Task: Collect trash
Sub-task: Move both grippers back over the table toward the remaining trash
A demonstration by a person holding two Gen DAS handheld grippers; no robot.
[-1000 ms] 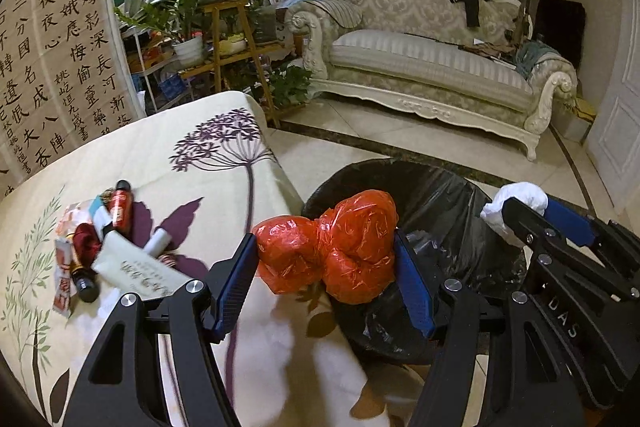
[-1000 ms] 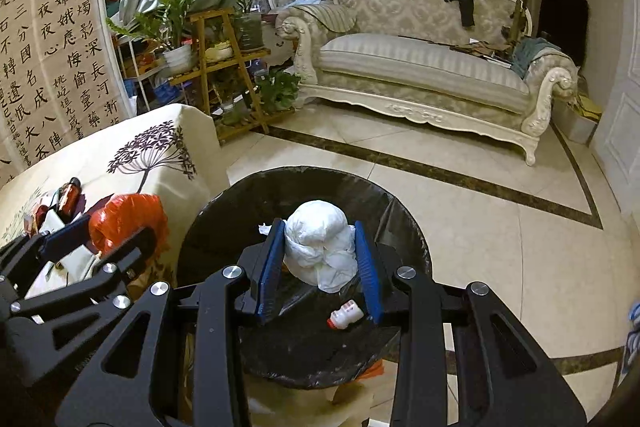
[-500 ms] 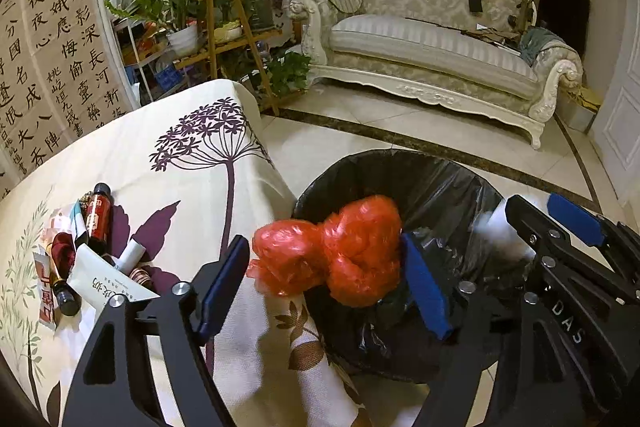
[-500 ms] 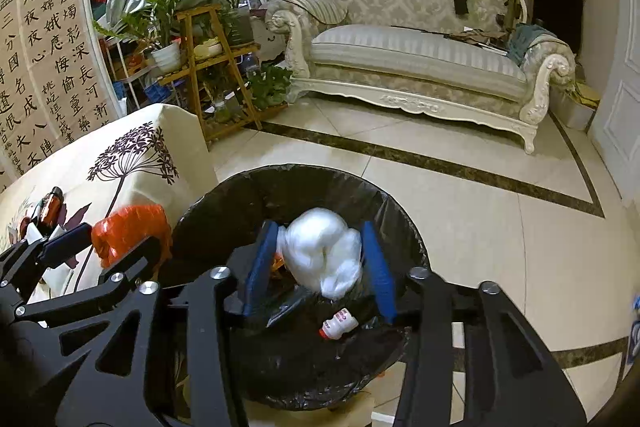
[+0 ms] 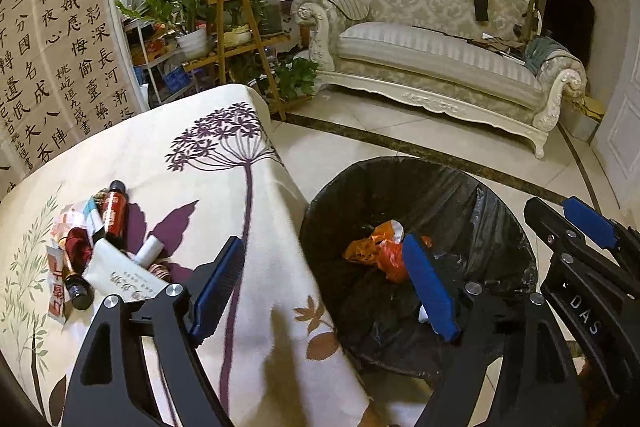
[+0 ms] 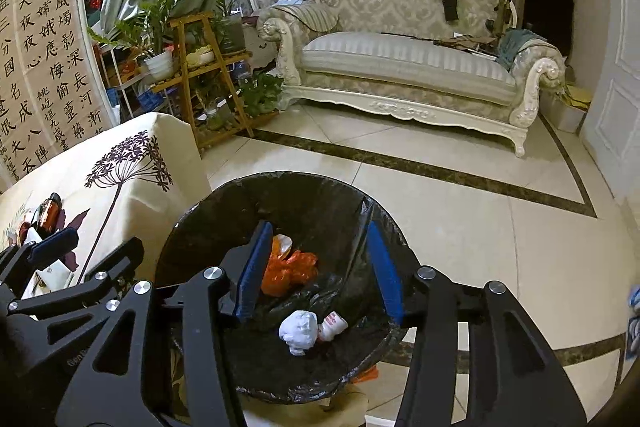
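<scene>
— Listing the grippers first: how are they sitting?

— Left gripper [image 5: 324,291] is pointing down at a slant, straddling the table edge and the bin rim; its jaws have just been opening and are now standing wide with nothing between them. Right gripper [image 6: 318,269] is tilting down over the bin mouth, jaws likewise just parted, nothing being pinched; blue pads [image 6: 254,267] are showing bare.

— Trash items?

— Red plastic bag [image 6: 290,269], crumpled and glossy, is lying inside the bin [image 6: 192,227] toward its left wall. White wad [image 6: 298,329], soft and bunched, is resting lower on the liner, touching a small white bottle [image 6: 332,325] with red print. The bin is round, lined in wrinkled black film.

— Anything still waiting on the table?

— Table cloth [image 5: 200,155], cream with a purple flower print, is carrying a cluster near its left side: a dark red bottle [image 5: 114,209] lying flat, a white tube [image 5: 148,249], a pale packet [image 5: 124,277] with printed characters, and smaller pieces too jumbled to name.

— Surroundings?

— Carved pale sofa [image 5: 432,55] is standing well apart across the glossy tiled floor; potted plants on a wooden stand [image 5: 236,27] and a calligraphy screen [image 5: 60,39] are filling the left. The left gripper's right finger is hiding part of the red bag in its own view.
</scene>
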